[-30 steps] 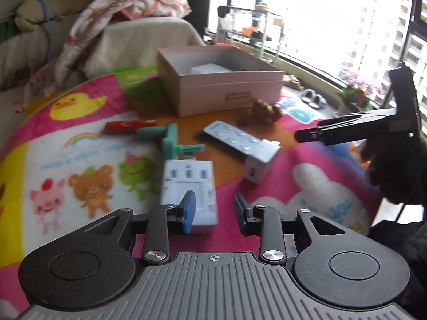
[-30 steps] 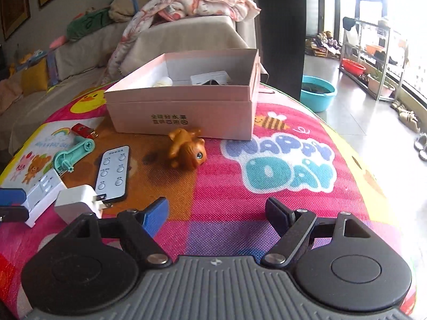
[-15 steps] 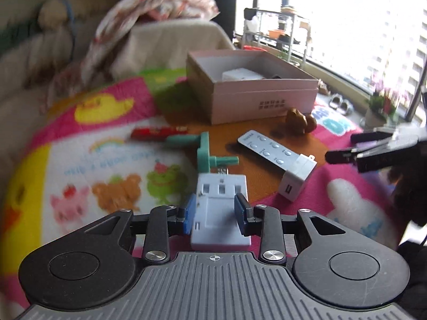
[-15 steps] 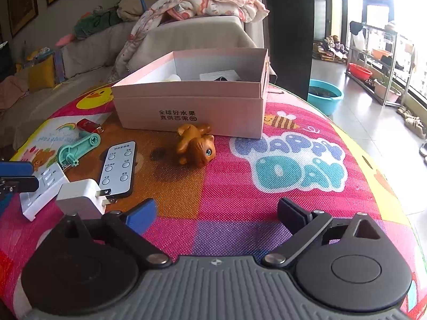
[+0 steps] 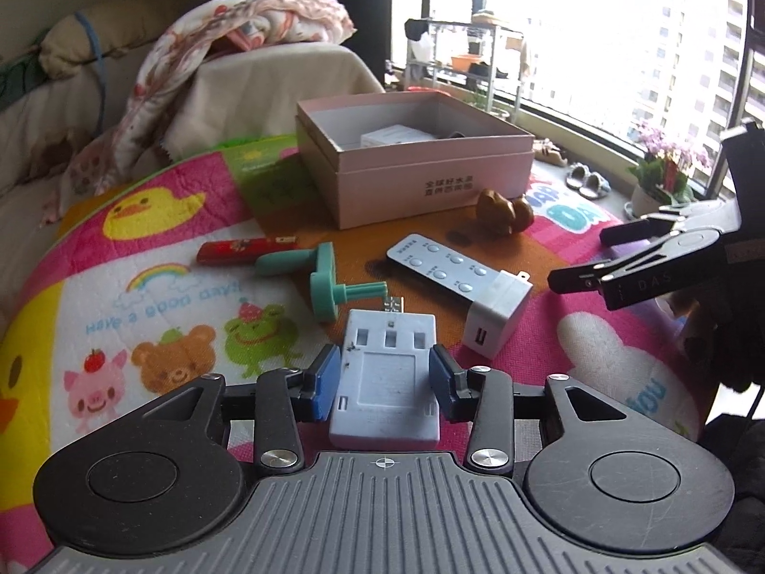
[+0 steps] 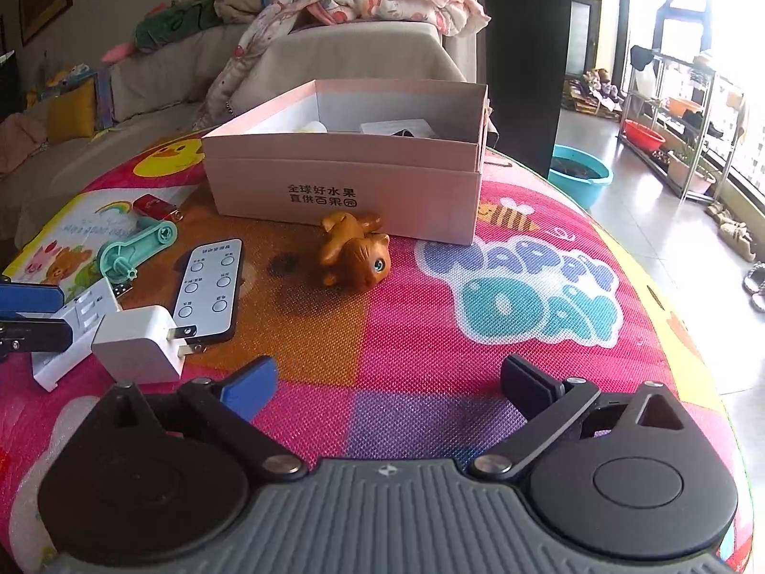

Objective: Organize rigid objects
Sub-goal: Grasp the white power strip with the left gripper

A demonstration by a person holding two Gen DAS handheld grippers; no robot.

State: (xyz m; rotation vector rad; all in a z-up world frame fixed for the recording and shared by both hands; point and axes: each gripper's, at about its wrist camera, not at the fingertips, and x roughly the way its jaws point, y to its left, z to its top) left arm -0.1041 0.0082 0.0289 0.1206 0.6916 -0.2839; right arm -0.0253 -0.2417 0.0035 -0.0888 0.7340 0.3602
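Left hand-held gripper (image 5: 385, 385): closing on white battery charger (image 5: 386, 378), blue pads pressing its two long sides near the rear end, front end lying low over the play mat (image 5: 143, 287) on the worktop. Handling, as judged: stiff plastic shell, light, smooth and somewhat slippery; gripping flat side walls mid-length looking safest. Right hand-held gripper (image 6: 389, 390): gaping wide, carrying nothing. Pink box (image 5: 430, 182): sitting well beyond, lying open.

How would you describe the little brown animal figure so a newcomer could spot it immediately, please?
Find the open pink box on the colourful play mat. Just in front of its printed side lies the cat figurine, right of the remote; it alone is orange-brown, rounded and animal-shaped.
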